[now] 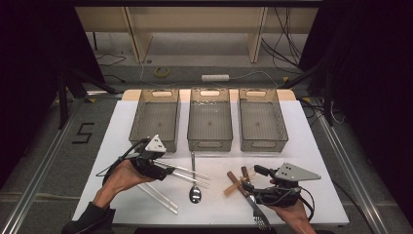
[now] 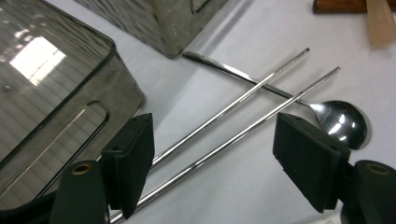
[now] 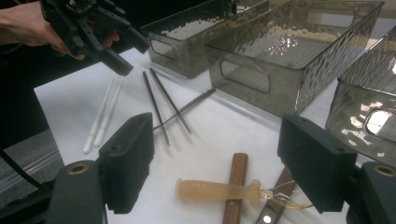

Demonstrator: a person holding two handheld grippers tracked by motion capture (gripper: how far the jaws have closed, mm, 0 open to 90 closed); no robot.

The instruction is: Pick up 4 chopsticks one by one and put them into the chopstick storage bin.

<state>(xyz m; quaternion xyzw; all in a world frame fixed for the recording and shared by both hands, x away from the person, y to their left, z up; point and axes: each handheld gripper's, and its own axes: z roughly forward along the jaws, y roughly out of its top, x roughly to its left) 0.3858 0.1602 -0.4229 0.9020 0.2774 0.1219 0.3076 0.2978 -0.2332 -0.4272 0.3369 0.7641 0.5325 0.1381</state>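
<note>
The left gripper (image 2: 215,163) straddled the steel chopsticks (image 2: 243,123) on the worktop (image 2: 233,196), fingers (image 2: 133,158) wide and untouching, apparently lined up to grasp both. The right gripper's (image 3: 219,172) fingers hung wide, empty.

Your left gripper (image 2: 215,154) has bare white table (image 1: 122,126) to its left; the left bin (image 1: 155,119) stands just beyond it. The metal chopsticks (image 2: 243,116) lie between its jaws, crossing the spoon (image 1: 194,183). Clear chopsticks (image 1: 158,197) lie on the near side. Your right gripper (image 3: 219,172) faces crossed wooden-handled utensils (image 3: 236,182) and an amber piece (image 3: 217,190); open table lies at its right.
</note>
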